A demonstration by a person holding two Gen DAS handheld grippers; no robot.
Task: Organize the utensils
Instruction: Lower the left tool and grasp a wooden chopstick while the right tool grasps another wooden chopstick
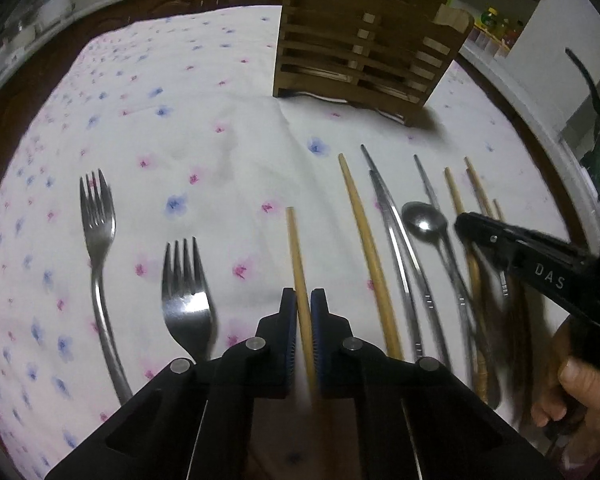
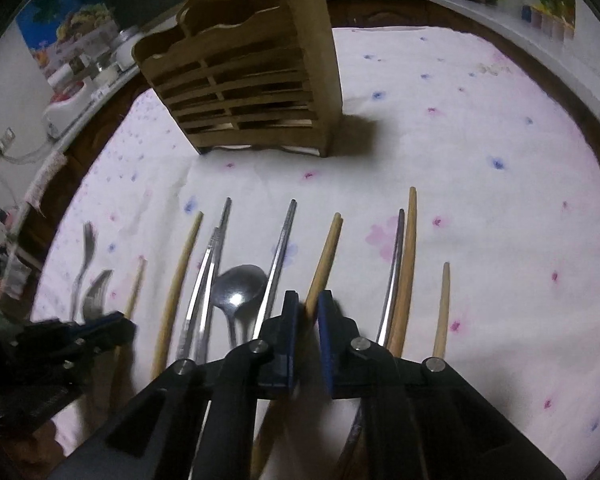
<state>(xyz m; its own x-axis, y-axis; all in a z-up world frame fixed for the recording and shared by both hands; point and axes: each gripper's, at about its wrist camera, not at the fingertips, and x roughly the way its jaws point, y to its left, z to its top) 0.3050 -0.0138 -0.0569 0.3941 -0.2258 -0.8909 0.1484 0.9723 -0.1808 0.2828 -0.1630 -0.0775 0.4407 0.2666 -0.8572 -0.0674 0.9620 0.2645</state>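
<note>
In the left wrist view my left gripper (image 1: 303, 294) is shut on a single wooden chopstick (image 1: 295, 248) that lies on the flowered cloth. In the right wrist view my right gripper (image 2: 308, 300) is shut on a pair of wooden chopsticks (image 2: 329, 244) lying side by side. Between the two lie another wooden chopstick (image 1: 366, 236), metal chopsticks (image 1: 392, 224) and a steel spoon (image 1: 424, 220). Two forks (image 1: 98, 216) (image 1: 184, 284) lie left of my left gripper. A slatted wooden utensil holder (image 1: 364, 40) (image 2: 244, 76) stands upright behind the row.
The white flowered tablecloth (image 1: 220, 140) covers a dark wooden table. More wooden chopsticks (image 2: 410, 240) (image 2: 442, 308) lie right of my right gripper. A person's hand (image 1: 580, 384) shows at the lower right. A counter with jars and bottles (image 2: 548, 12) runs behind the table.
</note>
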